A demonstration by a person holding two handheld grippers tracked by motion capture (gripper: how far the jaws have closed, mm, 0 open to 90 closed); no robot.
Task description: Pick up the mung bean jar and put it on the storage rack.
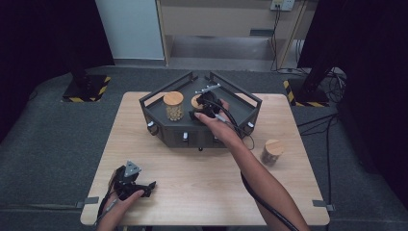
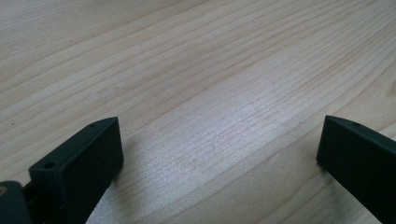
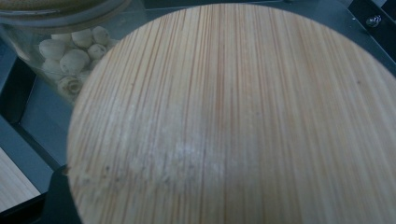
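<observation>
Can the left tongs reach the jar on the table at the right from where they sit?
Probably not directly: the left tongs rest open at the table's near-left, the jar stands far right, and the right forearm crosses between them.

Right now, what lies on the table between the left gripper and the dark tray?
Nothing: in the high view only bare wooden table lies between the left gripper and the dark tray.

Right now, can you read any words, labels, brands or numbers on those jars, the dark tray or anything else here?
No readable text anywhere.
Jar with the wooden lid in the dark tray: no label.
Wooden lid under the right gripper: bare grain, no print.
Jar on the table: no label to be made out.
Black-and-yellow striped bases on the floor: warning stripes, no words.
Wall socket: too small to read.
</observation>
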